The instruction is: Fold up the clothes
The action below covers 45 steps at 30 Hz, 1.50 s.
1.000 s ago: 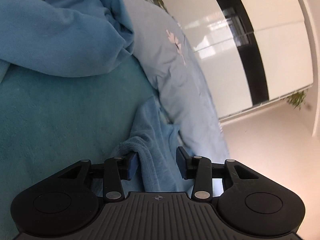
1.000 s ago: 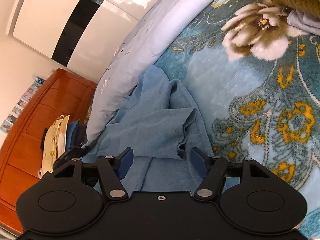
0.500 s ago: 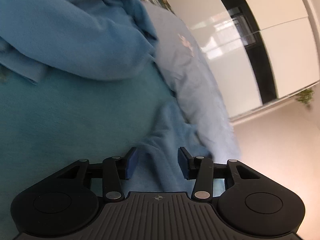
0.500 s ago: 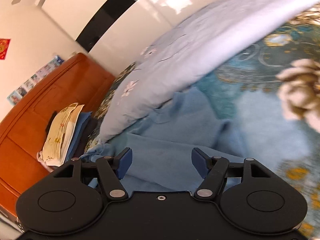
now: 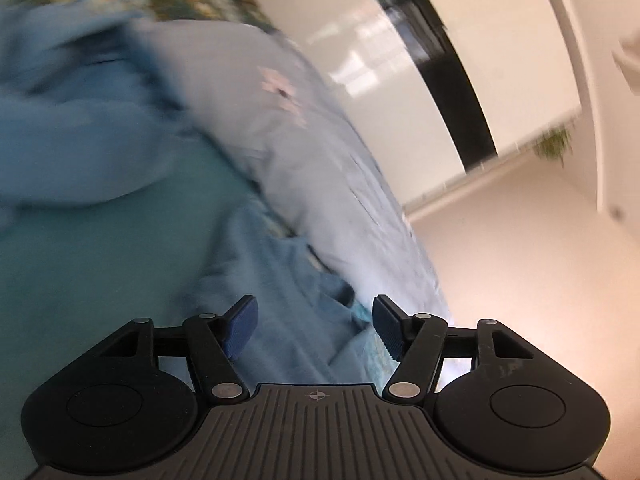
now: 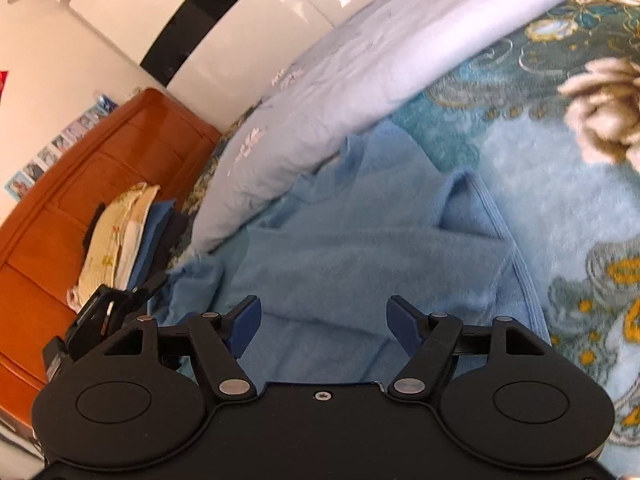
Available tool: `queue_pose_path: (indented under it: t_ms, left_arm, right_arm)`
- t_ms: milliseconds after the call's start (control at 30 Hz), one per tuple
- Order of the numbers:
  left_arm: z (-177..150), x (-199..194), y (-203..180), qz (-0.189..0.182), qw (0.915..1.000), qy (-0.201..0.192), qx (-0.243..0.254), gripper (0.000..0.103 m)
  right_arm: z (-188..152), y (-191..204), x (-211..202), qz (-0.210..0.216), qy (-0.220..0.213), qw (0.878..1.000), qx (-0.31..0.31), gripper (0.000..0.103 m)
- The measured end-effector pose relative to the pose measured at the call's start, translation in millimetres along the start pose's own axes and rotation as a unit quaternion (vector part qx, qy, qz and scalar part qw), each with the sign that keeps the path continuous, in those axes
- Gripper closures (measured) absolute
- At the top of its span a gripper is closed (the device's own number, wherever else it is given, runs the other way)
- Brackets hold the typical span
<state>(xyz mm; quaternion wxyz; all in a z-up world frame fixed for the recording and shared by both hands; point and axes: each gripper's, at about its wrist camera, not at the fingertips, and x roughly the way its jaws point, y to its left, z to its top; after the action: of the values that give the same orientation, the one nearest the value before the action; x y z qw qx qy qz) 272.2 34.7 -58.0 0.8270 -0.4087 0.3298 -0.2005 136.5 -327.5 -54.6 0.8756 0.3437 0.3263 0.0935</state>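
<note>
A light blue fleece garment (image 6: pixel 360 248) lies rumpled on the bed beside a pale blue quilt (image 6: pixel 360 80). My right gripper (image 6: pixel 324 324) hovers over its near part, open, and its pads touch nothing. In the left wrist view, a fold of the same garment (image 5: pixel 288 300) runs under my left gripper (image 5: pixel 316 328). The left jaws are opening, and the cloth lies between them without either pad pressing on it. Another bunched part of the garment (image 5: pixel 80 140) shows blurred at the upper left.
A floral teal blanket (image 6: pixel 560 160) covers the bed. A stack of folded clothes (image 6: pixel 116 232) leans against an orange wooden headboard (image 6: pixel 80 200). A black device (image 6: pixel 104 312) sits at the garment's left end. White wardrobe doors (image 5: pixel 400 40) and pale floor (image 5: pixel 520 260) lie beyond the quilt.
The left jaws have spread and let go of the cloth fold they pinched, and that hand has risen. The right gripper has shifted across the garment, its view swinging toward the headboard.
</note>
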Motion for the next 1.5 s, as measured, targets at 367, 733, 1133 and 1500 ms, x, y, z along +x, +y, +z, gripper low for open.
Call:
queue_pose_path:
  t_ms: [367,733,1133,1500]
  left_arm:
    - [-13,56,19,0.071,0.9955,0.055,0.029,0.069]
    - [-17,12,-5,0.053,0.9977,0.037,0.021,0.060]
    - [-67,-142,0,0.095,0.9953,-0.016,-0.014,0.032]
    - [-105,-233,-2,0.156,0.9877,-0.010,0.005,0.018]
  right_arm:
    - [-2,-19,19,-0.061,0.021,0.998,-0.025,0.079]
    - [-19,-31,-19,-0.071,0.018,0.997,0.009,0.072]
    - [-59,-31,-113,-0.080,-0.001,0.995,0.062,0.043]
    - [-81,-23,-145,-0.034,-0.011,0.993,0.112,0.031]
